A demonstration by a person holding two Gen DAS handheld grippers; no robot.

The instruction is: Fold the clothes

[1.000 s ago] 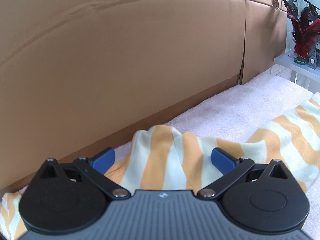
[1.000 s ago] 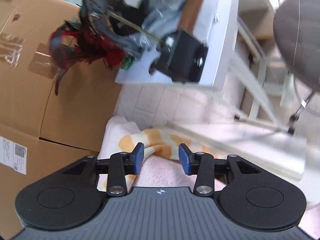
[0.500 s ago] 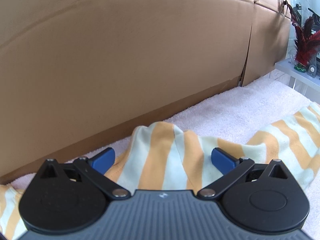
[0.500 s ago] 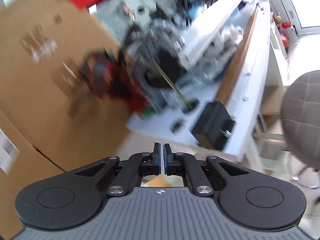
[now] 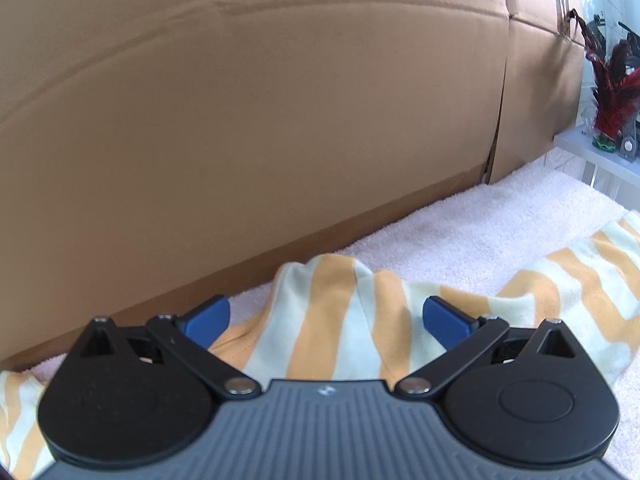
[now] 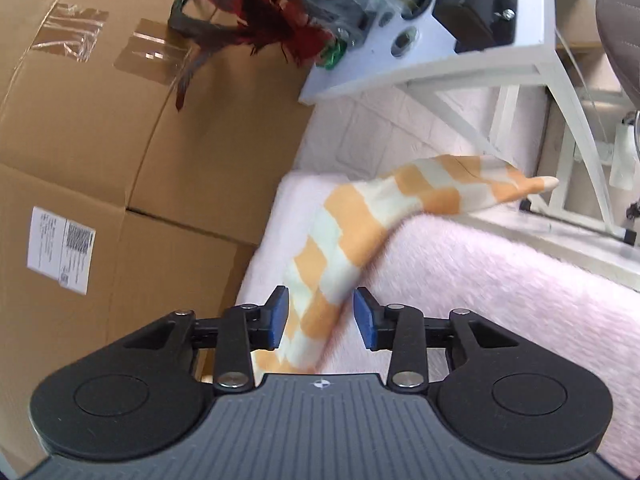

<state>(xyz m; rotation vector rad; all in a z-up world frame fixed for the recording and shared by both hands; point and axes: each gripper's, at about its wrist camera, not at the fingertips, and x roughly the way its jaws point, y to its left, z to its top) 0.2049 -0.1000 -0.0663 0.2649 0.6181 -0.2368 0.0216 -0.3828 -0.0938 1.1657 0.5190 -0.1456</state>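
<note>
Striped garment (image 5: 332,320), pink towel (image 5: 460,224) edge, cardboard boxes (image 5: 240,120) close

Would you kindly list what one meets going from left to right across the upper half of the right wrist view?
Cardboard boxes → red feathers → white shelf holding a black block → grey chair.
</note>
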